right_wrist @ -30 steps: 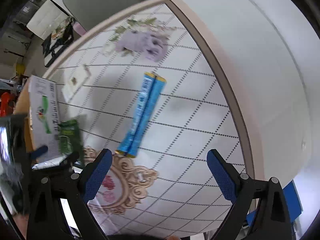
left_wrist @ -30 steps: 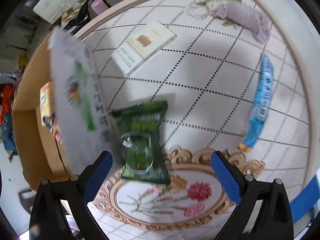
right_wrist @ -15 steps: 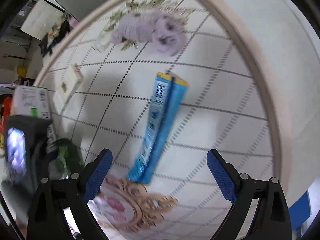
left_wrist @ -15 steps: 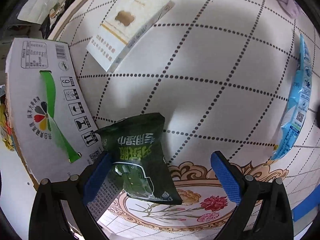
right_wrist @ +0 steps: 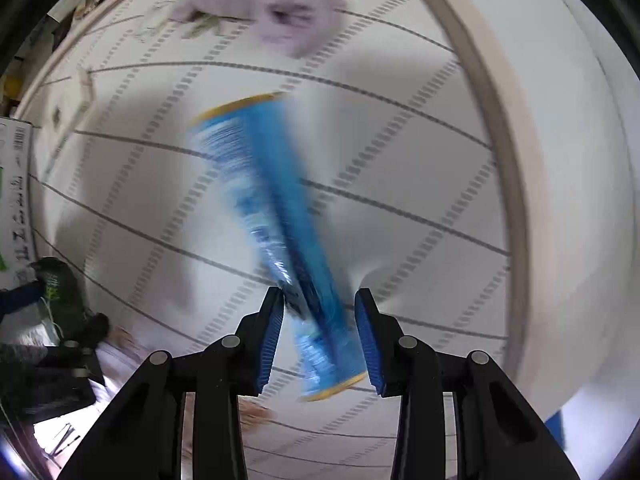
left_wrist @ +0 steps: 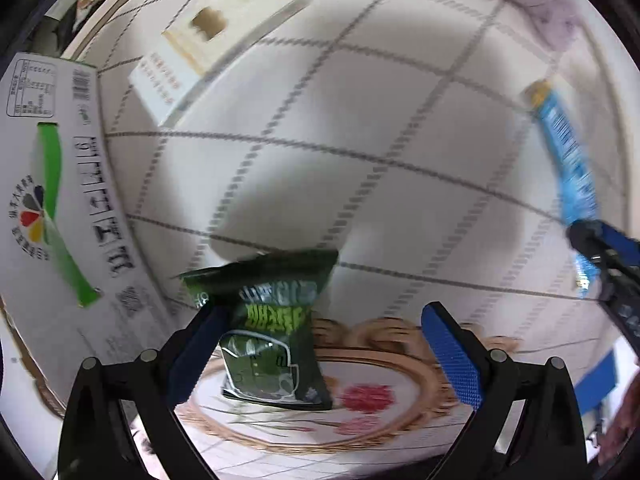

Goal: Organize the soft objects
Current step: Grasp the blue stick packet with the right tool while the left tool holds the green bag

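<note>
A dark green snack bag (left_wrist: 276, 320) lies on the patterned tablecloth, between the fingers of my open left gripper (left_wrist: 320, 344), close to the left finger. A long blue packet (right_wrist: 276, 216) lies on the cloth; my right gripper (right_wrist: 320, 336) straddles its near end with the jaws half closed, a small gap on each side. The blue packet (left_wrist: 568, 156) and the right gripper (left_wrist: 608, 256) also show at the right of the left wrist view. A lilac plush toy (right_wrist: 280, 4) lies at the far end of the table.
A white carton flap (left_wrist: 60, 200) with green stripe stands at the left of the green bag. A flat white box (left_wrist: 212, 44) lies further back. The table's beige rim (right_wrist: 508, 160) runs along the right, with white floor beyond.
My right gripper has moved down over the blue packet and its jaws have narrowed around it. My left gripper has moved lower and closer to the green bag.
</note>
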The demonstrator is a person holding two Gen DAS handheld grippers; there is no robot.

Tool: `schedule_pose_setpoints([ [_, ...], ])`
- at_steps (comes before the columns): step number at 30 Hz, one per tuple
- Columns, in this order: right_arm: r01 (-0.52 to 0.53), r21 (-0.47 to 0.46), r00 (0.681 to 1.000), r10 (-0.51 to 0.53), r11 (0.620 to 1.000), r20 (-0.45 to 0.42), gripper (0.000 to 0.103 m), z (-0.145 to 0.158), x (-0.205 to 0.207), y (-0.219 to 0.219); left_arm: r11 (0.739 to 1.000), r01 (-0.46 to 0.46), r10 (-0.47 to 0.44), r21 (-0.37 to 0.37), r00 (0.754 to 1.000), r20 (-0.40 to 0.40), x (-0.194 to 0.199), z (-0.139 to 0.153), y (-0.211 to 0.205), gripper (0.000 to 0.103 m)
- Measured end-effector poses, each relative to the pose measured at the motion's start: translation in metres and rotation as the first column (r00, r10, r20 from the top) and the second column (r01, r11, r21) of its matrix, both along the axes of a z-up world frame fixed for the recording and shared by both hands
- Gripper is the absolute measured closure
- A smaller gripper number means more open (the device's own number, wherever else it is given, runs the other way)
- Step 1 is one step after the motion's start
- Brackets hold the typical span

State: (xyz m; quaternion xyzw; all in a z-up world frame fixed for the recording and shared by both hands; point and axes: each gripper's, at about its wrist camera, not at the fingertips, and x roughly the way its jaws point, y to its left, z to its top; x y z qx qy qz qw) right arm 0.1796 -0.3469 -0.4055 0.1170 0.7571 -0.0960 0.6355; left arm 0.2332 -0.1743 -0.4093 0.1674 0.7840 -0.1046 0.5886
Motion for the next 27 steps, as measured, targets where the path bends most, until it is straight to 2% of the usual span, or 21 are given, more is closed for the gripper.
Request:
schedule_pose_setpoints([
  [3, 0.018, 0.038, 1.0, -0.018, 0.999, -0.005, 0.063, 0.002, -0.002, -0.009, 0.999, -0.013, 0.013, -0.03, 1.0, -0.008, 0.005, 0.011, 0.002, 0.002],
  [6, 0.036, 0.088, 0.999, -0.037, 0.995, 0.012, 0.062, 0.007, 0.001, -0.01, 0.999, 0.053, -0.052, -0.001, 0.998, 0.03, 0.016, 0.024, 0.011, 0.002],
  [8, 0.033, 0.091, 0.999, -0.035, 0.995, 0.026, 0.06, 0.01, 0.006, -0.008, 0.996, 0.09, -0.09, 0.024, 0.996, 0.026, 0.019, 0.024, 0.02, 0.002],
  [10, 0.026, 0.083, 0.999, -0.029, 0.996, 0.033, 0.06, 0.009, 0.01, -0.003, 0.991, 0.127, -0.126, 0.034, 0.992, -0.033, 0.012, 0.015, 0.022, 0.002],
  [12, 0.029, 0.067, 0.999, -0.031, 0.997, 0.035, 0.06, 0.006, 0.013, 0.001, 0.989, 0.145, -0.143, 0.013, 0.982, -0.125, -0.001, -0.004, 0.025, 0.002],
  [14, 0.018, 0.043, 0.999, -0.02, 0.999, 0.042, 0.06, 0.003, 0.015, 0.005, 0.989, 0.146, -0.14, 0.036, 0.981, -0.134, -0.011, -0.018, 0.027, 0.003],
  [16, 0.017, 0.035, 0.999, -0.019, 0.999, 0.048, 0.061, 0.002, 0.01, 0.006, 0.995, 0.097, -0.093, 0.04, 0.991, -0.093, -0.026, -0.021, 0.021, 0.025],
  [17, 0.021, 0.037, 0.999, -0.023, 0.999, 0.044, 0.066, 0.001, 0.008, 0.005, 0.998, 0.055, -0.053, 0.04, 0.997, -0.065, -0.027, -0.021, 0.02, 0.036],
  [19, 0.023, 0.065, 0.999, -0.025, 0.998, 0.029, 0.069, -0.002, 0.002, 0.0, 1.0, -0.009, 0.009, -0.015, 0.998, -0.056, -0.03, -0.019, 0.016, 0.036],
  [21, 0.03, 0.109, 0.999, -0.032, 0.994, 0.014, 0.069, -0.003, -0.003, -0.001, 0.998, -0.032, 0.031, -0.056, 0.999, -0.014, -0.034, -0.016, 0.013, 0.034],
  [22, 0.029, 0.121, 1.0, -0.03, 0.992, 0.008, 0.069, -0.004, -0.005, -0.002, 0.998, -0.024, 0.025, -0.049, 1.0, 0.004, -0.034, -0.016, 0.012, 0.034],
  [23, 0.026, 0.133, 1.0, -0.026, 0.991, 0.0, 0.069, -0.005, -0.006, -0.001, 1.0, -0.012, 0.012, -0.024, 1.0, 0.024, -0.035, -0.02, 0.012, 0.029],
  [24, 0.025, 0.143, 1.0, -0.025, 0.989, -0.007, 0.069, -0.005, -0.007, 0.0, 0.999, -0.03, 0.031, -0.03, 0.998, 0.045, -0.034, -0.019, 0.014, 0.024],
  [27, 0.024, 0.151, 1.0, -0.026, 0.988, 0.007, 0.069, -0.001, -0.009, -0.004, 0.994, -0.092, 0.096, -0.063, 0.993, 0.063, -0.031, -0.021, 0.023, 0.021],
])
